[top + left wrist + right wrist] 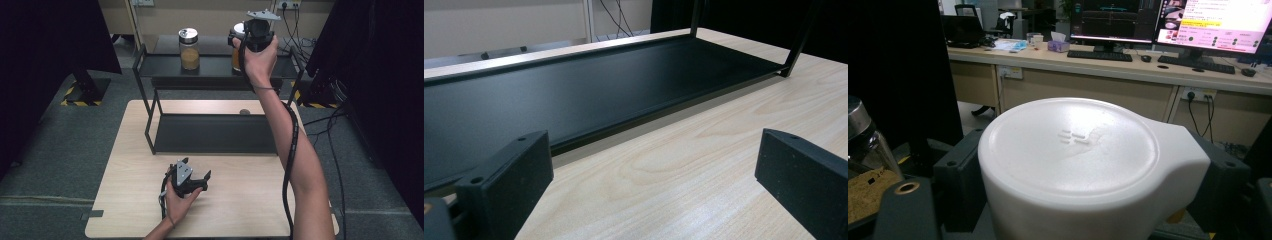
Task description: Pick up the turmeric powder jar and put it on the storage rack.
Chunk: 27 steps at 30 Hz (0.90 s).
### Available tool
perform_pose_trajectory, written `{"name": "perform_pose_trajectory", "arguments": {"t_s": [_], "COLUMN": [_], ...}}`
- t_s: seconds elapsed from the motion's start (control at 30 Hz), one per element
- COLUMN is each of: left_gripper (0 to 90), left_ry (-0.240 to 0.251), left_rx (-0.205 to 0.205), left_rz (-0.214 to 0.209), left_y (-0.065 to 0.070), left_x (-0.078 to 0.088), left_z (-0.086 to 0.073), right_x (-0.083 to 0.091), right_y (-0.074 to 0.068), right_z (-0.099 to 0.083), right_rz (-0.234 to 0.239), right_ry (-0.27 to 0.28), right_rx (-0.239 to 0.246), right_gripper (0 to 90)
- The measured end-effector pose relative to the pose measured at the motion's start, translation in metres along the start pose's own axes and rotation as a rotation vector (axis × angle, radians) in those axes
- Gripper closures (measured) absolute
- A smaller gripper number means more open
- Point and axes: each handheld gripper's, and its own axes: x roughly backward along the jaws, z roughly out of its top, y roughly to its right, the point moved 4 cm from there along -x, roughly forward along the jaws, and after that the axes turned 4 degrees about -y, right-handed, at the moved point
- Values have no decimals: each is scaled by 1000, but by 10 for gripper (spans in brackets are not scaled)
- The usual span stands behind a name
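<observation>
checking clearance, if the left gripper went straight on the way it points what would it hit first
Probably the front lip of the rack's lower shelf. The left gripper rests low over the table with its jaws open and nothing between them, and bare wood lies ahead up to that lip.

Even indoor light (dark edges), sharp

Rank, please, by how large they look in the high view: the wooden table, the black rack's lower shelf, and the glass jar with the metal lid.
1. wooden table, clearly largest.
2. lower shelf, about half the table's width.
3. glass jar, smallest; it stands farther from the camera on the upper shelf, which shrinks it somewhat, but the order is not in doubt.
</observation>
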Motion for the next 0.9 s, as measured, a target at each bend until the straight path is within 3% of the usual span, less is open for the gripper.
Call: {"name": "perform_pose_trajectory", "arguments": {"t_s": [0.4,0.63,0.9], "left_gripper": [12,12,12], "left_ry": [0,0,2], "left_rx": [-1,1,-4], "left_rz": [0,0,1], "left_y": [0,0,1], "left_x": [0,0,0], "left_z": [0,0,0], "right_x": [0,-2,-1], "right_y": [-1,-1,-1], "right_z": [-2,-4,-9], "right_rz": [-4,0,-7], "right_ry": [8,9,35], "right_rx": [8,22,24], "right_gripper": [189,66,31]}}
